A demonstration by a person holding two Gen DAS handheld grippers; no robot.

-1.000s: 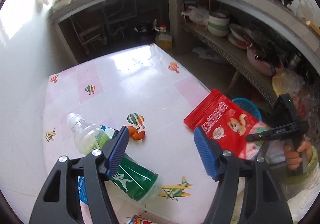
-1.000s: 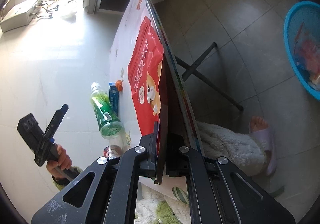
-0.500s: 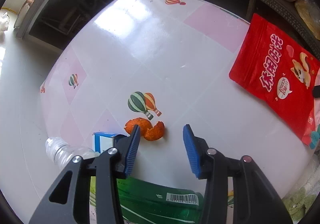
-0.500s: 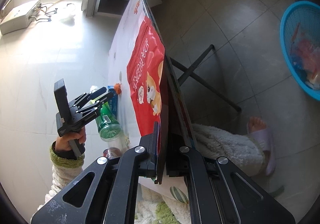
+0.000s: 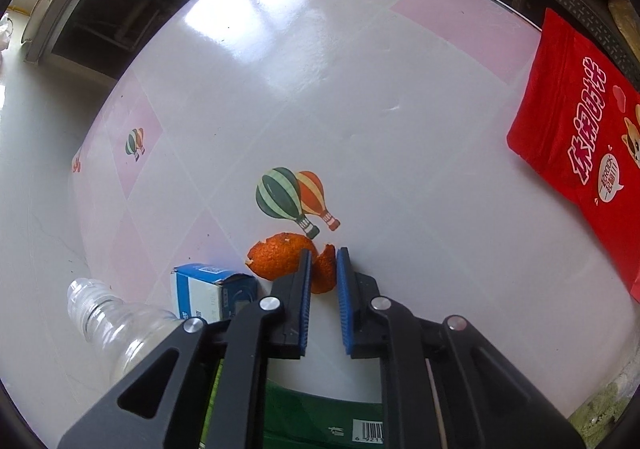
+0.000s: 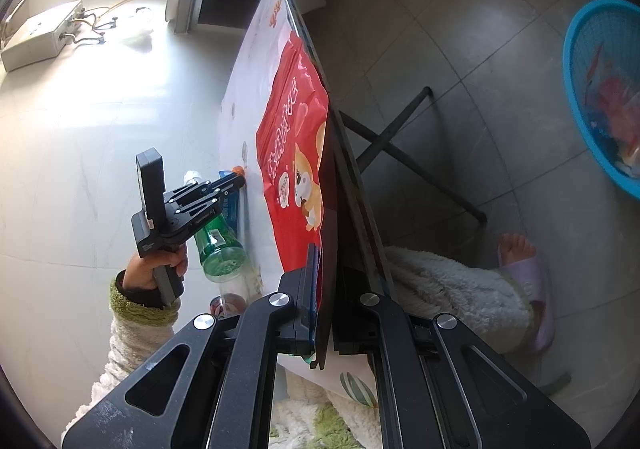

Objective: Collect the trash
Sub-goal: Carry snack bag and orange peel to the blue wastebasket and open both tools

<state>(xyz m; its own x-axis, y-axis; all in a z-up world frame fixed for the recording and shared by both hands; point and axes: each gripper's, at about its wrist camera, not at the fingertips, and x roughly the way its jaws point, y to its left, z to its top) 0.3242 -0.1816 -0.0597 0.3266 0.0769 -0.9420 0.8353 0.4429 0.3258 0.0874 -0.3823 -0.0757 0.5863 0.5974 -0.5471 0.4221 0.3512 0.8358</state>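
Observation:
My left gripper [image 5: 322, 261] is down on the white table [image 5: 360, 89] with its blue pads closed on a piece of orange peel [image 5: 324, 269]; a larger piece [image 5: 276, 255] lies just left of it. My right gripper [image 6: 322, 281] is shut on the lower edge of a red snack bag [image 6: 296, 137], which lies at the table's edge; the bag also shows in the left wrist view [image 5: 588, 153]. The left gripper shows in the right wrist view [image 6: 236, 181] at the peel.
A small blue carton [image 5: 208, 291] and a clear bottle with a green label [image 5: 116, 325] lie left of the peel. A blue basket [image 6: 600, 89] holding trash stands on the grey floor to the right. Table legs [image 6: 400, 153] cross beneath the table.
My left gripper has swung down over the table to the orange peel and its jaws have closed from wide open onto it. My right gripper has kept its hold on the red bag.

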